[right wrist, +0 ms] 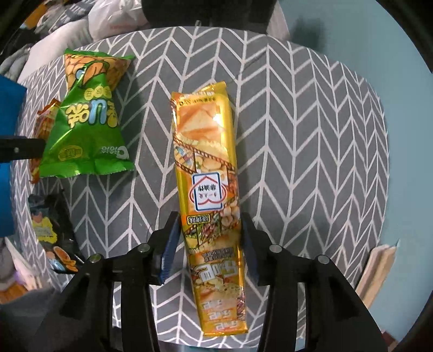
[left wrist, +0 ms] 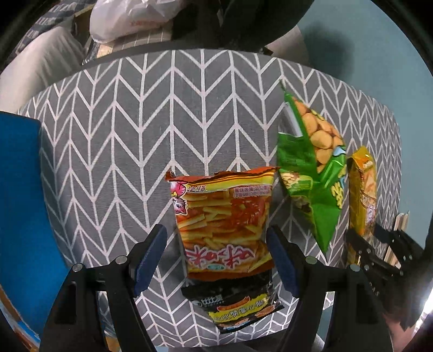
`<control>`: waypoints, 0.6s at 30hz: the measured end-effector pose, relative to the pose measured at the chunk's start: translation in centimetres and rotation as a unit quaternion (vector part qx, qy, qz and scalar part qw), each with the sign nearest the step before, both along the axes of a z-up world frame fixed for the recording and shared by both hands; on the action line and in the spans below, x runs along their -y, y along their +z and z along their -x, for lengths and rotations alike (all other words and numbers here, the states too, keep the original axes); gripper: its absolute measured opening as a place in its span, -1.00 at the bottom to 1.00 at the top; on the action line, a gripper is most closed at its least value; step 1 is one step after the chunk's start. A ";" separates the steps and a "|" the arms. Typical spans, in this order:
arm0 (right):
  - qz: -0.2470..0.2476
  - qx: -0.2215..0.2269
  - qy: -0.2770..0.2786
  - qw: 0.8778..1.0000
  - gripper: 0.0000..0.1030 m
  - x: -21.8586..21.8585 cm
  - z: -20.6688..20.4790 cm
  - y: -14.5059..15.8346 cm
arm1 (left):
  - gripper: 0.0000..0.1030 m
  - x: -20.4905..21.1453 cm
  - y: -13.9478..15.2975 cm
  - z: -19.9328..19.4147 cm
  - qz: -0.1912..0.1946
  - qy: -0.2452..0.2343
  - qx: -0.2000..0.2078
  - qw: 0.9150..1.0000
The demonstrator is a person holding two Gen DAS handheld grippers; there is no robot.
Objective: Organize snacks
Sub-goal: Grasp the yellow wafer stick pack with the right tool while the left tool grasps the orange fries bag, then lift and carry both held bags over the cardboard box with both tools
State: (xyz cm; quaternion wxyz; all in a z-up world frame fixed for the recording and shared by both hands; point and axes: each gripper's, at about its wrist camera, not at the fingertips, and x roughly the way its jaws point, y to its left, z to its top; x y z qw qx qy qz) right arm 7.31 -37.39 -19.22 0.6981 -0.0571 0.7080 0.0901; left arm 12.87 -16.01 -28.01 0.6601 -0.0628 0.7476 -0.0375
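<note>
An orange fries bag (left wrist: pixel 223 224) lies on the grey chevron cloth (left wrist: pixel 135 130), its lower half between the fingers of my open left gripper (left wrist: pixel 216 254), with gaps on both sides. A black snack bag (left wrist: pixel 235 306) lies under its near end. A green bag (left wrist: pixel 311 168) and a long yellow biscuit pack (left wrist: pixel 361 189) lie to the right. In the right wrist view my right gripper (right wrist: pixel 209 243) straddles the yellow pack (right wrist: pixel 209 173), open, pads close beside it. The green bag (right wrist: pixel 86 119) and black bag (right wrist: pixel 54 232) lie to its left.
A blue box (left wrist: pixel 21 203) stands at the cloth's left edge. A white plastic bag (left wrist: pixel 130 19) sits behind the table. A teal wall (right wrist: pixel 365 32) is at the right. Wooden slats (right wrist: pixel 376 273) lean by the table's right side.
</note>
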 end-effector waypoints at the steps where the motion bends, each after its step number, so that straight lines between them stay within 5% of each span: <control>1: -0.001 -0.001 -0.004 1.000 -0.16 0.3 0.1 -0.1 | 0.50 0.0 -0.3 -0.1 0.000 0.001 -0.001 1.000; 6: -0.002 0.004 -0.018 1.000 -0.16 0.7 0.5 -0.4 | 0.50 -0.3 -1.3 -0.3 -0.004 -0.002 0.007 1.000; 8: -0.005 0.006 -0.024 1.000 -0.16 0.3 0.8 0.0 | 0.13 -0.2 -1.5 -0.3 0.004 -0.008 0.008 1.000; 11: -0.006 0.009 -0.029 1.000 -0.30 0.6 0.7 -0.4 | -0.01 -0.3 -1.2 -0.1 0.004 -0.020 0.019 1.000; 18: -0.002 0.018 -0.021 1.000 -0.42 0.9 0.7 -0.3 | -0.03 -1.0 0.9 1.2 -0.004 -0.028 0.048 0.998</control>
